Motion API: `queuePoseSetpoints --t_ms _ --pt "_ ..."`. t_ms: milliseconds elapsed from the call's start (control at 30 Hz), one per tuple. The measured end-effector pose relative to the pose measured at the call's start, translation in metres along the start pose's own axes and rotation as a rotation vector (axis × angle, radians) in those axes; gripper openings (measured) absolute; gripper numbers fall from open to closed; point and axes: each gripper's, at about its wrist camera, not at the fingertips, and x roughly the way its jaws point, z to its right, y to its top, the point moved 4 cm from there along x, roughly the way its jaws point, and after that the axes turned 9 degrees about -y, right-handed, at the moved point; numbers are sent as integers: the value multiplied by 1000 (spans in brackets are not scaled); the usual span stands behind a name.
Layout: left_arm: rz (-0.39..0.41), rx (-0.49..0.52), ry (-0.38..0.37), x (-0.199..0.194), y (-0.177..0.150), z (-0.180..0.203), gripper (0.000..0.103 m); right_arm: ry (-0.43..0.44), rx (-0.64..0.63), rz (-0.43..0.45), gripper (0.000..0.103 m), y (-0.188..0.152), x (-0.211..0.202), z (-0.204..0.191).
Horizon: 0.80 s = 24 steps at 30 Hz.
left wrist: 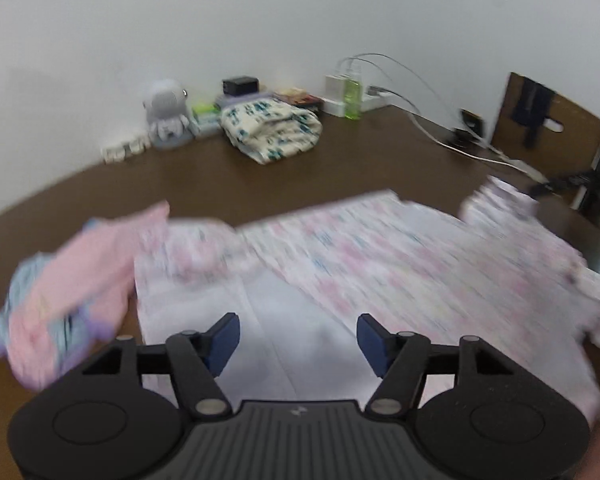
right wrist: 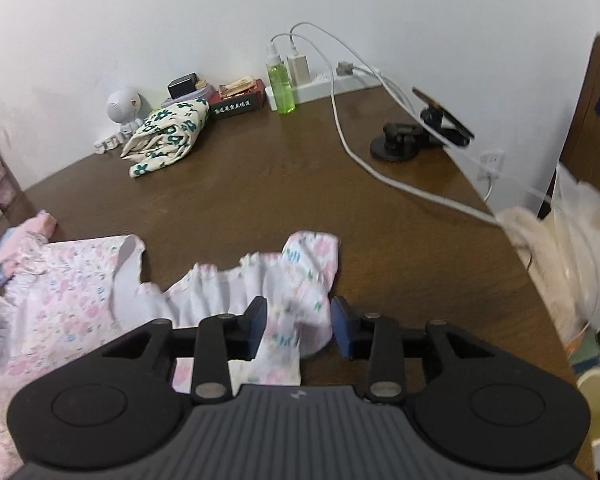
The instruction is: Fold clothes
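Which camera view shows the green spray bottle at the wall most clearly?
The right wrist view. There the green spray bottle is sharp, with its nozzle, clear cap and liquid visible beside the white power strip. In the left wrist view the bottle is smaller and slightly blurred.

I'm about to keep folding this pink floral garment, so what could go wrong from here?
1. The right gripper has its jaws open around a sleeve, so a lift may miss it.
2. The pink clothes lie against the pink floral garment and could get dragged along.
3. The white cable trails across the table nearby.
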Motion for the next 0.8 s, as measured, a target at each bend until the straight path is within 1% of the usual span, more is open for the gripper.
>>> queuePoseSetpoints --t_ms 67,133,167,200,233,267,300,367,467,567,600,733,800 --pt "-8 22 13 25 14 0 60 -22 -19 -13 41 4 10 -4" --pt "-34 32 21 50 23 -3 57 -32 -28 -35 41 6 21 -6" --pt "-49 32 26 61 25 -5 53 -35 -31 -43 41 6 26 -7" --pt "-64 27 33 71 27 -8 45 -35 -34 -51 41 6 29 -8" --pt "-77 22 39 80 28 -10 40 -31 -41 -57 41 6 32 -9" --pt "-87 18 46 88 28 -13 31 -27 -48 -63 39 6 35 -11" --pt "-94 11 55 94 28 -16 25 -28 -65 -71 30 6 38 -13" --pt "-88 -17 67 102 27 -23 23 -25 -100 -79 16 6 43 -16" --pt "-56 -70 100 107 30 -38 22 -23 -116 -80 13 13 51 -17" --pt "-36 -109 167 111 34 -57 23 -26 -116 -77 12 25 63 -18" --pt "-30 -125 177 112 35 -62 23 -27 -116 -75 12 30 68 -18" --pt "-13 -181 185 113 40 -82 25 -25 -128 -60 12 46 85 -28" --pt "-8 -184 181 115 42 -85 25 -22 -131 -53 15 53 93 -32"
